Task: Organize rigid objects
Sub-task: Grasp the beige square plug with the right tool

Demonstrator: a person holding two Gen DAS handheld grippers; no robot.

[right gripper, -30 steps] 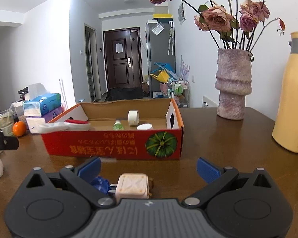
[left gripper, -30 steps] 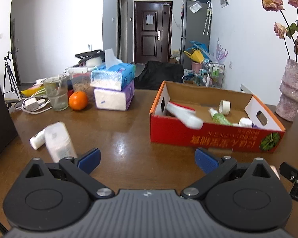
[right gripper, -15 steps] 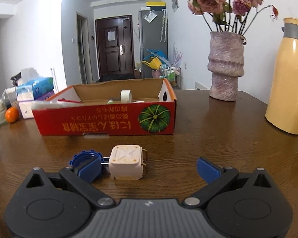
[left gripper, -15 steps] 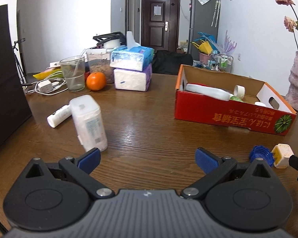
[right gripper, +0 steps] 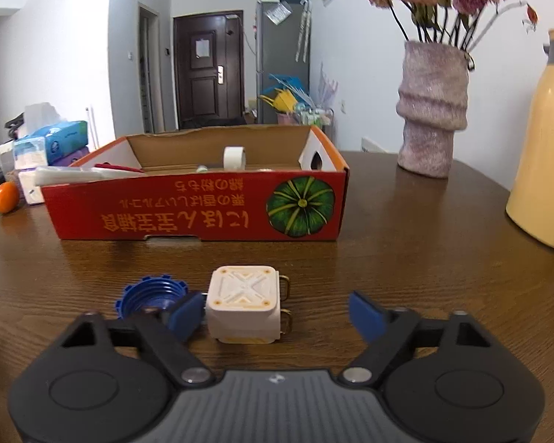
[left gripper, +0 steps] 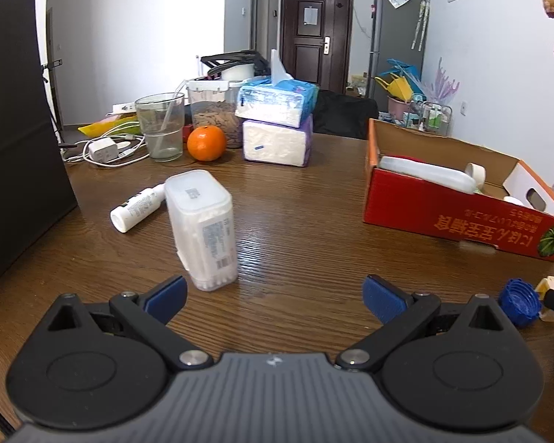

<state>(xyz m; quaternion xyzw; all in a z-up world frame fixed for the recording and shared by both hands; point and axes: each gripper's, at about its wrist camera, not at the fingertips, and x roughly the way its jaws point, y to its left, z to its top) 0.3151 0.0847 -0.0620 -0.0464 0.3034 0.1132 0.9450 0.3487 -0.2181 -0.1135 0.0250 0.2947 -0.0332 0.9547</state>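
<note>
In the right wrist view a cream cube-shaped charger [right gripper: 243, 302] lies on the wooden table between the fingers of my right gripper [right gripper: 277, 315]. Its jaws are closing; the left pad is at the cube's side and the right pad still stands off. A blue bottle cap [right gripper: 149, 294] lies just left of the cube. The red cardboard box [right gripper: 203, 206] stands behind, holding a tape roll [right gripper: 235, 157] and a white bottle. My left gripper [left gripper: 275, 297] is open over bare table; a clear cotton-swab box [left gripper: 202, 229] stands just past its left finger, with a small white bottle [left gripper: 138, 206] behind.
Far left stand tissue packs [left gripper: 277, 125], an orange [left gripper: 207, 143], a glass [left gripper: 160, 125], a jar and a charger with cables [left gripper: 103, 149]. A pink vase with flowers [right gripper: 430, 110] and a yellow flask [right gripper: 544, 140] stand at the right. A dark panel [left gripper: 14, 129] borders the table's left.
The right gripper dropped lower and its jaws narrowed around the cream cube. The left gripper shifted left and down, so the swab box now stands close by its left finger.
</note>
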